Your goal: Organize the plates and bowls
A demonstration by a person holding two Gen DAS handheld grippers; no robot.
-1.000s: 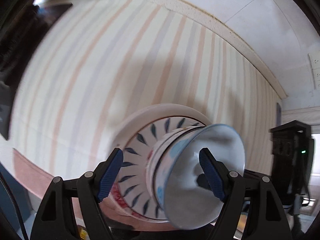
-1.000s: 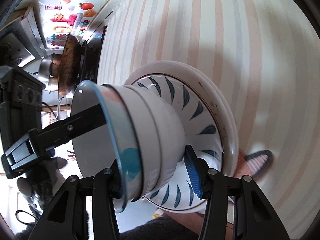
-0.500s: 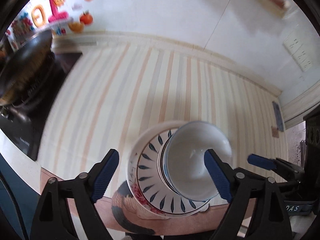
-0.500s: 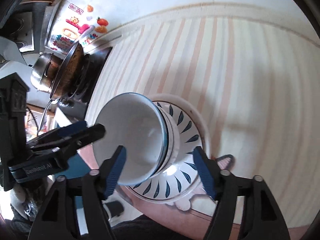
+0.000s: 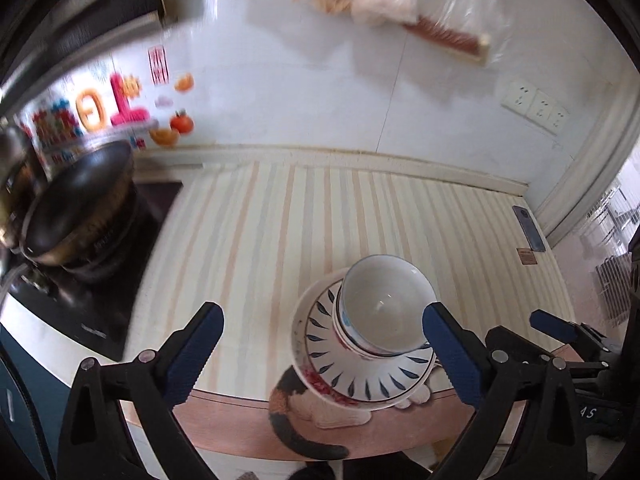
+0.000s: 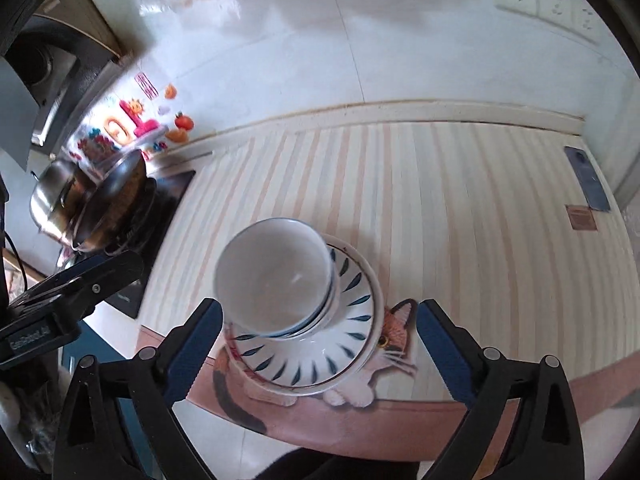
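A stack of white bowls (image 5: 384, 308) sits on stacked plates with a blue leaf pattern (image 5: 332, 364) near the front edge of a striped mat (image 5: 280, 240). The stack also shows in the right wrist view, bowls (image 6: 276, 276) on plates (image 6: 352, 320). My left gripper (image 5: 320, 356) is open and empty, held back above and in front of the stack. My right gripper (image 6: 318, 354) is open and empty too, likewise pulled back. The right gripper's blue fingertip (image 5: 556, 326) shows at the right of the left wrist view.
A black wok (image 5: 80, 208) sits on the stove at the left, with a steel pot (image 6: 56, 196) behind it. A phone (image 6: 588, 184) and a small brown card (image 6: 582, 218) lie at the mat's far right. The tiled wall with sockets (image 5: 536, 106) stands behind.
Both grippers have opened off the bowl stack and pulled up and back. The bowls and plates now rest on the mat, seen from farther away.
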